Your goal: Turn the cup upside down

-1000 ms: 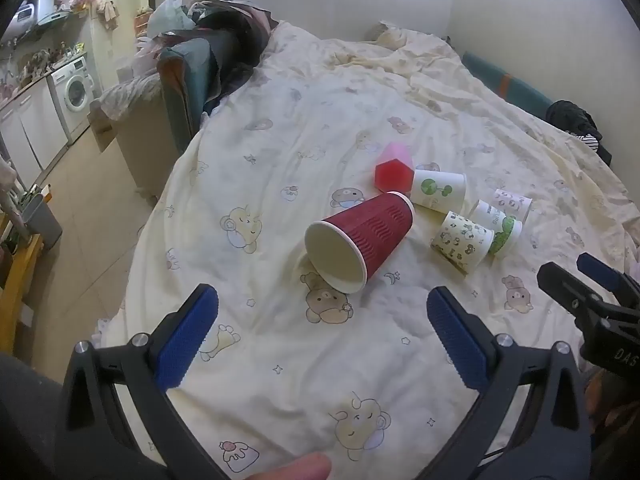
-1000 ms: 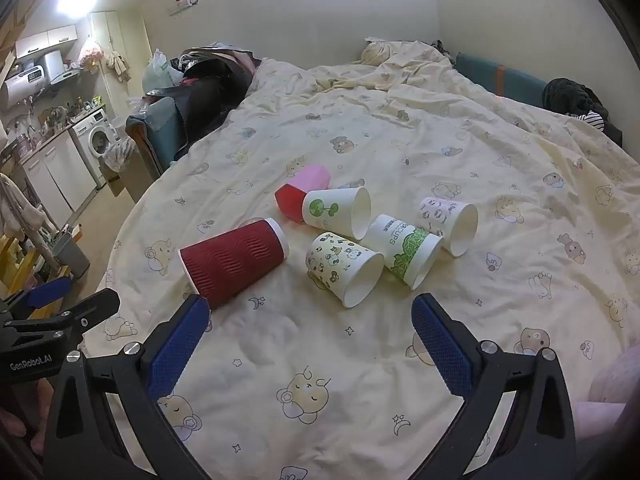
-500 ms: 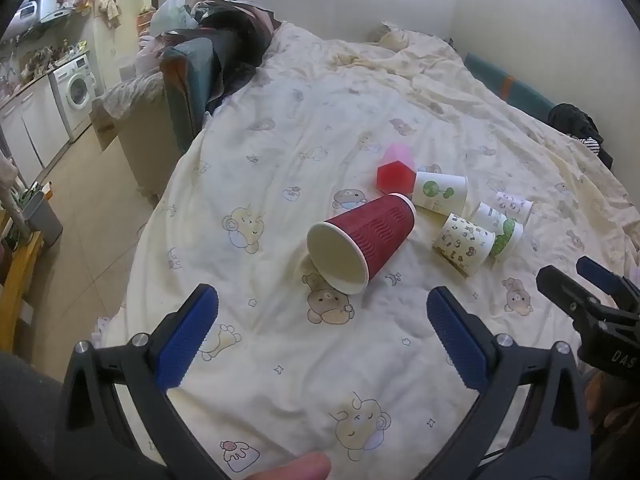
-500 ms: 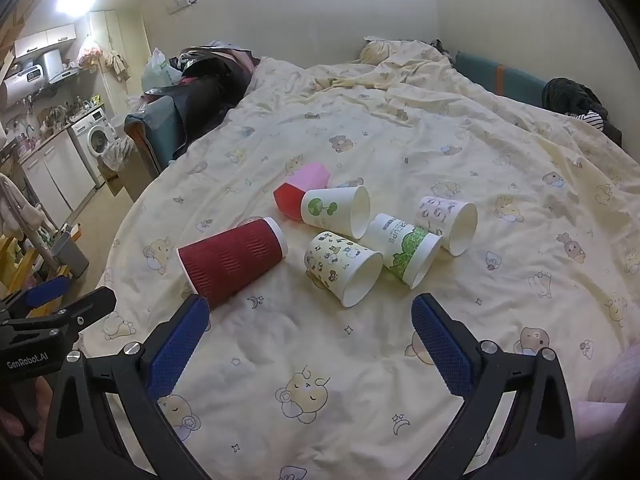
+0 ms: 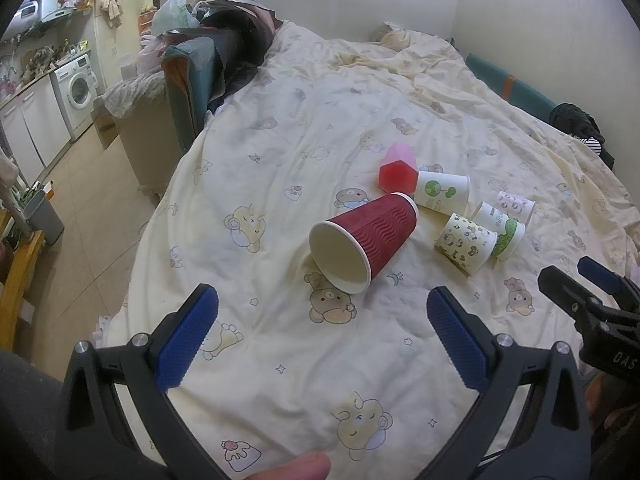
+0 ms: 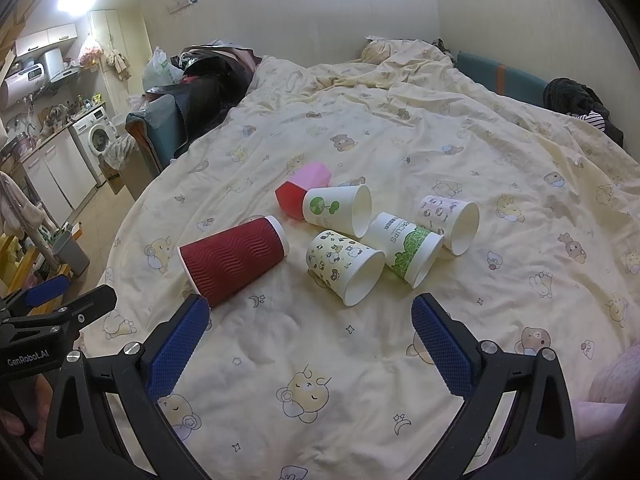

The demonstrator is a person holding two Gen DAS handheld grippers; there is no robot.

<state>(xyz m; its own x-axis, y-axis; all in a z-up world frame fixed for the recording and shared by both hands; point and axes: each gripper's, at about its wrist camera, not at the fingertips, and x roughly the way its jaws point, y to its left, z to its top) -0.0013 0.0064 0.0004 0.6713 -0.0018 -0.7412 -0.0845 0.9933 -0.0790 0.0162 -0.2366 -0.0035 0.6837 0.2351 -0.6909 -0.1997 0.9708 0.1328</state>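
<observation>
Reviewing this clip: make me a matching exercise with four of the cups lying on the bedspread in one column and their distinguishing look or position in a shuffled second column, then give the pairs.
Column 1:
1. red ribbed cup
2. pink cup
3. tree-print cup
4. bear-print cup

Column 2:
A. white, one green tree drawn on its side
B. angular faceted body, farthest from the grippers
C. largest, lying nearest the left gripper
D. covered in small cartoon animals, mouth toward the right gripper

Pairs: 1-C, 2-B, 3-A, 4-D
</observation>
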